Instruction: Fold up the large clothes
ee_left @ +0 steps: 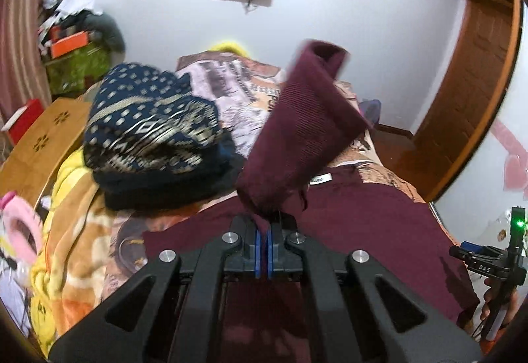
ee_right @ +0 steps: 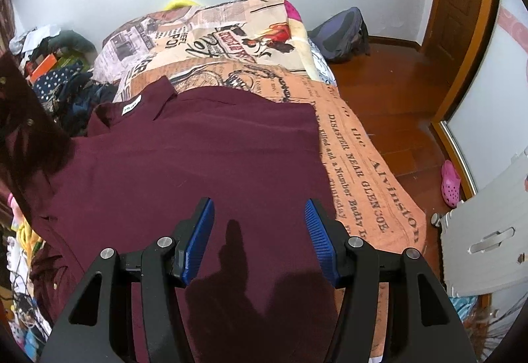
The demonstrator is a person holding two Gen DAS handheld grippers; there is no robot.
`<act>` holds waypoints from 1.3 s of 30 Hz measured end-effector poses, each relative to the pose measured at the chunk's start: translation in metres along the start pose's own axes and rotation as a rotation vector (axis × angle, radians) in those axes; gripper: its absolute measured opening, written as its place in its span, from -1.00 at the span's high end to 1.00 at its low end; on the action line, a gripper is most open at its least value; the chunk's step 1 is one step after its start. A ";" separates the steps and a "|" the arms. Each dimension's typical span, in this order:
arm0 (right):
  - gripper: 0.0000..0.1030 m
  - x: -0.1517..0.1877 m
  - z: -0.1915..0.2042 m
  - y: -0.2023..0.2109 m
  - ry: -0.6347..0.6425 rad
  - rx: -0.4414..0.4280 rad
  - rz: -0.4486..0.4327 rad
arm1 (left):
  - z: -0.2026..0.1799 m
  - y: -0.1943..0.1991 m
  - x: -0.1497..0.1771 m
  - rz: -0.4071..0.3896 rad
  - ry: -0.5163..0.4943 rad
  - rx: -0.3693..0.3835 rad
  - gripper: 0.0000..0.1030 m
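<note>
L tool (ee_left: 264, 242) clamps maroon shirt (ee_right: 198, 165) | bedsheet (ee_right: 363, 185) txt "DISASTER NEAR GLENCOE"

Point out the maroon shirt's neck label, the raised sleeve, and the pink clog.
neck label (ee_right: 131, 106): right wrist view, middle of the white tag inside the collar.
raised sleeve (ee_left: 297, 129): left wrist view, mid-length of the lifted maroon fabric.
pink clog (ee_right: 449, 182): right wrist view, its perforated top.

Sweater pile (ee_left: 155, 135) crowds shirt's (ee_right: 198, 165) left; right bedspread (ee_right: 369, 185) open.
</note>
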State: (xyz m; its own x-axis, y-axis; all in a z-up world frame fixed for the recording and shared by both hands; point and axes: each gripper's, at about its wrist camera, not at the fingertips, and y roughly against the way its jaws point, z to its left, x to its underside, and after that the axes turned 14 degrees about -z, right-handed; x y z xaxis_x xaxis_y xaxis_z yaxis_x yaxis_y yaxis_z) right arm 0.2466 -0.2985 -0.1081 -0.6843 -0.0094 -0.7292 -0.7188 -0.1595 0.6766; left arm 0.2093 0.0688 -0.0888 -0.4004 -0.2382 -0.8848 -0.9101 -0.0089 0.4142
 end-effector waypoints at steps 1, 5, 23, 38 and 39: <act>-0.04 0.001 0.002 -0.002 0.006 0.001 0.006 | 0.005 0.002 0.003 0.001 0.007 -0.010 0.98; -0.04 0.005 0.008 -0.010 0.019 0.008 0.034 | 0.031 0.007 0.018 0.022 0.046 -0.061 0.98; -0.04 0.015 0.016 -0.014 0.045 0.048 0.073 | 0.104 -0.030 0.148 0.432 0.221 -0.121 0.54; -0.04 0.015 0.014 -0.012 0.011 0.049 0.078 | 0.117 0.021 0.140 0.395 0.118 -0.217 -0.03; -0.04 0.014 0.014 -0.011 0.013 0.050 0.078 | 0.120 0.024 0.137 0.388 0.112 -0.224 -0.03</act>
State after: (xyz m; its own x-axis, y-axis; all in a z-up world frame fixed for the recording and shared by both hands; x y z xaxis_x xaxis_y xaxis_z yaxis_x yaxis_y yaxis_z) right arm 0.2432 -0.2827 -0.1248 -0.7369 -0.0322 -0.6752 -0.6690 -0.1079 0.7353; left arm 0.1202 0.1525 -0.2258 -0.6818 -0.3687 -0.6318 -0.6449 -0.1049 0.7571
